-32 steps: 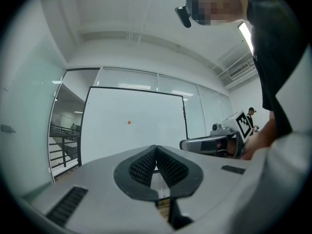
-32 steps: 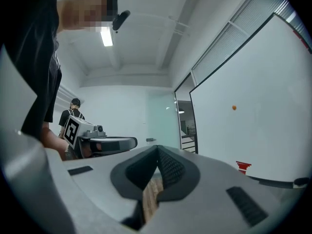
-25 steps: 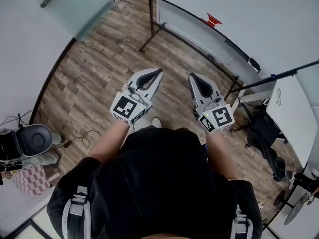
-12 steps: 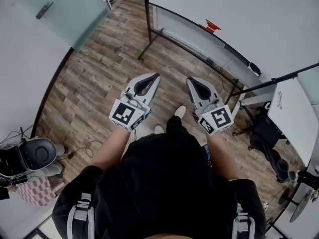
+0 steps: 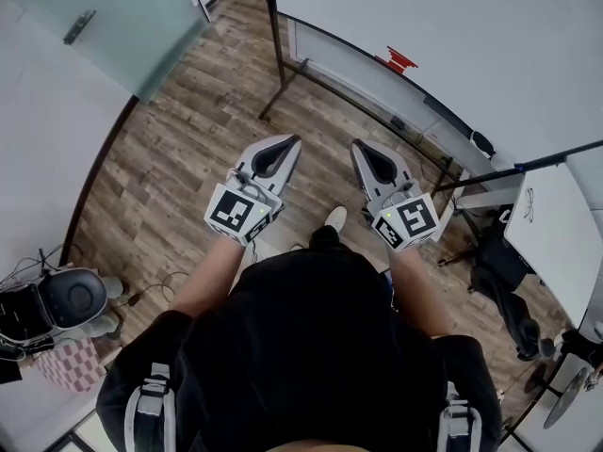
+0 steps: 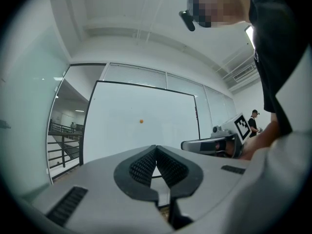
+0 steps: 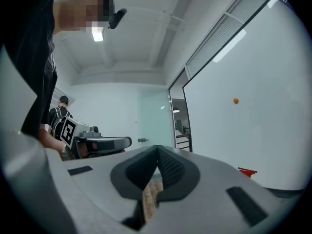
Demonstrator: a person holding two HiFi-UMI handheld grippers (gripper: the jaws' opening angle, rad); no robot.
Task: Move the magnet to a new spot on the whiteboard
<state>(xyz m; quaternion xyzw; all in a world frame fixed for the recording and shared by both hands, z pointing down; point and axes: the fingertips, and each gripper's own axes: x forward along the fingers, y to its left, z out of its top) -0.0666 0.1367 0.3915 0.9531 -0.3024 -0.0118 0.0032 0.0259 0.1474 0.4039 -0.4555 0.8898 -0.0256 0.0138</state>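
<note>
Jaws on both grippers are pressed tight together with nothing between them. That makes sense, because nothing is close enough to pick up yet. The left gripper [image 6: 156,147] and the right gripper [image 7: 157,146] are held out flat in front of the person, side by side with a small gap, and both are aimed toward the whiteboard [image 6: 117,111]. The magnet [image 6: 141,121] is a tiny orange dot stuck near the middle of the board's white face, with bare board all around it. It is well apart from both grippers, so neither one touches it. In the right gripper view the dot sits up and off to the right, so that gripper is not lined up with it. A red thing [image 5: 399,61] lies low along the board's bottom edge, and what it is cannot be told. One shoe [image 5: 334,218] is out in front on the wooden floor [image 5: 179,130], so the person is likely in the middle of a step toward the board. The task has hardly started, since the magnet has not been picked up. The next move probably calls for getting near, opening one pair of jaws, and closing them on the little dot. The dot looks small and sits close against the board, so it could be easy to miss or knock off.
</note>
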